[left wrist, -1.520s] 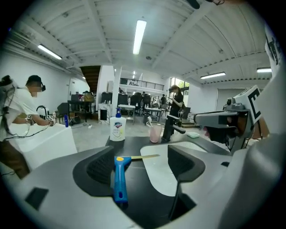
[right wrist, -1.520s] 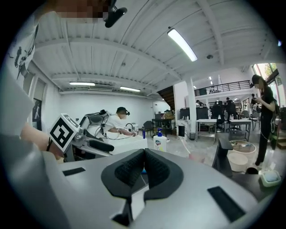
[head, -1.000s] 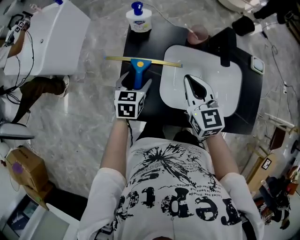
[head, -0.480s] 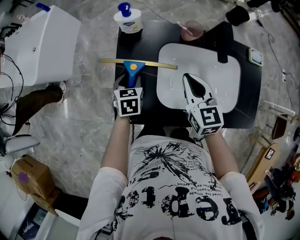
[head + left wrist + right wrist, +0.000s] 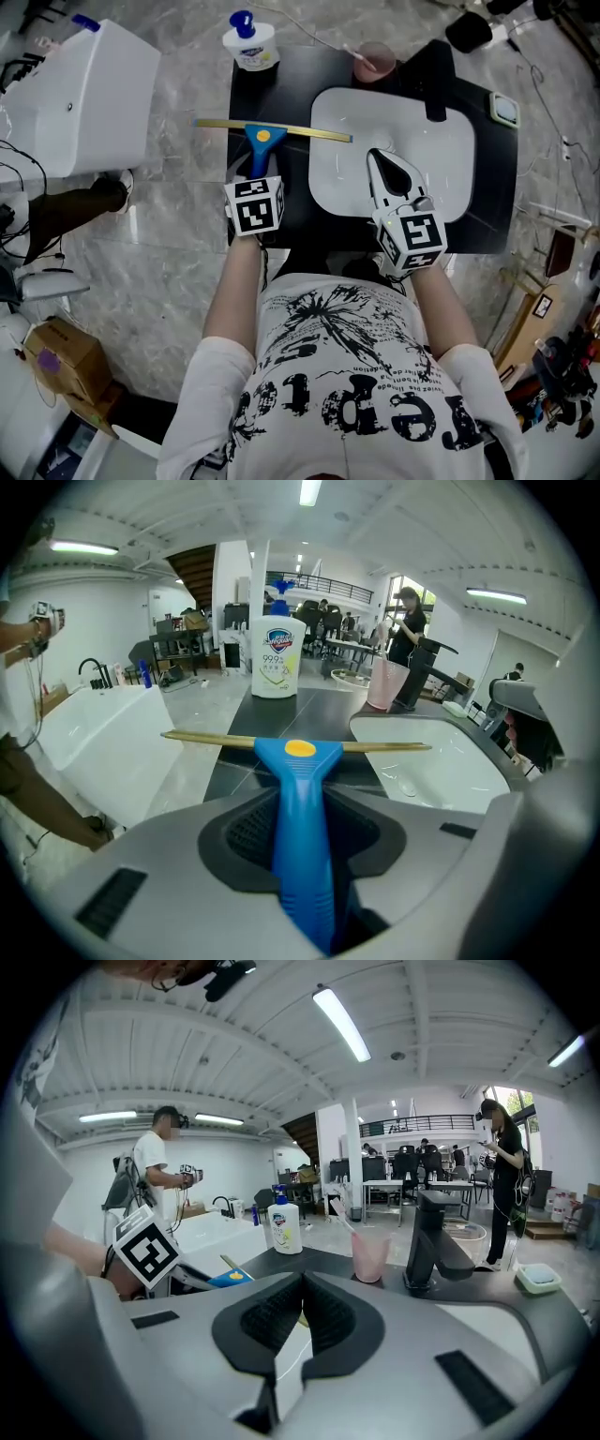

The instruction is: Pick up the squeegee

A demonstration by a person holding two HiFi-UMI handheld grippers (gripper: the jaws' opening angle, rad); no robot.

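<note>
Since the earlier frames the left gripper [image 5: 255, 172] had slid forward over the squeegee [image 5: 264, 141] handle and its jaws had just been closing; they went from spread wide either side of the blue handle to clamped on it; the right gripper [image 5: 377, 157] barely shifted.

In the left gripper view the pads sat tight on both flanks of the squeegee [image 5: 301, 799], gripping mid-handle behind the yellow dot; likely chosen because the handle is the only narrow part, and it points back at the person, so the left gripper [image 5: 306, 855] could come straight in along it.

The squeegee lay flat on the black counter [image 5: 300, 89], left of the sink [image 5: 323, 178]; its brass blade [image 5: 281, 130] ran crosswise, left end past the counter edge, right end over the sink rim; judged not yet lifted.

The right gripper [image 5: 302, 1321] was clenched on nothing, hovering over the sink; probably parked there to stay out of the way, since it is a one-hand pick.

Soap bottle [image 5: 249, 42], pink cup [image 5: 375, 61] and faucet [image 5: 436, 89] stood along the far side, well apart from the grasp.
</note>
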